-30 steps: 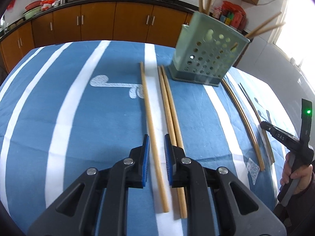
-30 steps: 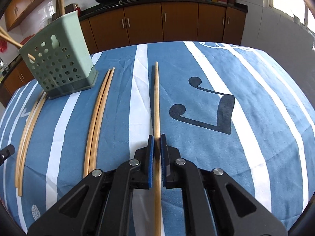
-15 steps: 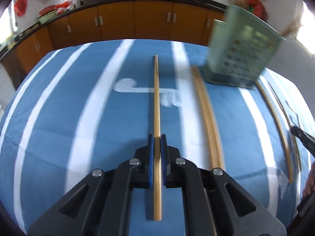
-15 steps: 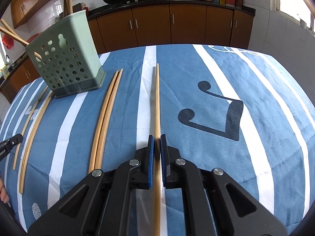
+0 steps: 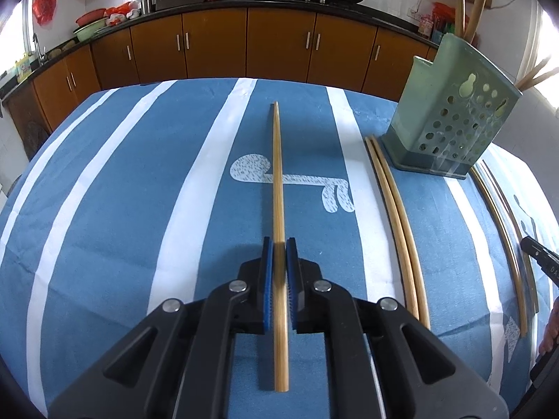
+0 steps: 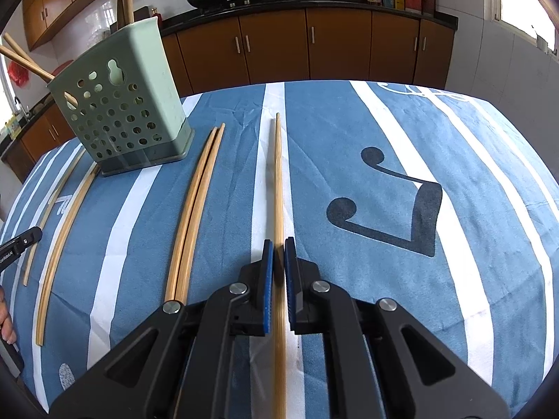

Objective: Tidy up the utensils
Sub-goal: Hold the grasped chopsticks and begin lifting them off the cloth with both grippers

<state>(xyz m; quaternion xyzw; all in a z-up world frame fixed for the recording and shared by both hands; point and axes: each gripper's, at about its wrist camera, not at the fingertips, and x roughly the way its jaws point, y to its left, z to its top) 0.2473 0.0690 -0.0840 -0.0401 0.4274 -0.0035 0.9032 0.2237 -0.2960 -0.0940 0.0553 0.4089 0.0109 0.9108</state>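
Observation:
My left gripper [image 5: 278,244] is shut on a long bamboo chopstick [image 5: 277,174] that points straight ahead over the blue striped tablecloth. My right gripper [image 6: 278,246] is shut on another bamboo chopstick [image 6: 278,181] and holds it the same way. A green perforated utensil holder [image 5: 450,122] stands at the right in the left wrist view and at the left in the right wrist view [image 6: 122,111], with several chopsticks standing in it. A pair of chopsticks [image 6: 195,209] lies beside the holder, and it also shows in the left wrist view [image 5: 394,209].
More loose chopsticks [image 6: 59,241] lie on the cloth beyond the holder, seen also in the left wrist view [image 5: 503,230]. Brown kitchen cabinets [image 5: 244,49] and a counter with woks run behind the table. The table's far edge curves just before them.
My left gripper was open over a chopstick a second ago; it has shut on it and lifted it, and the view swung left. My right gripper keeps its chopstick and rose slightly.

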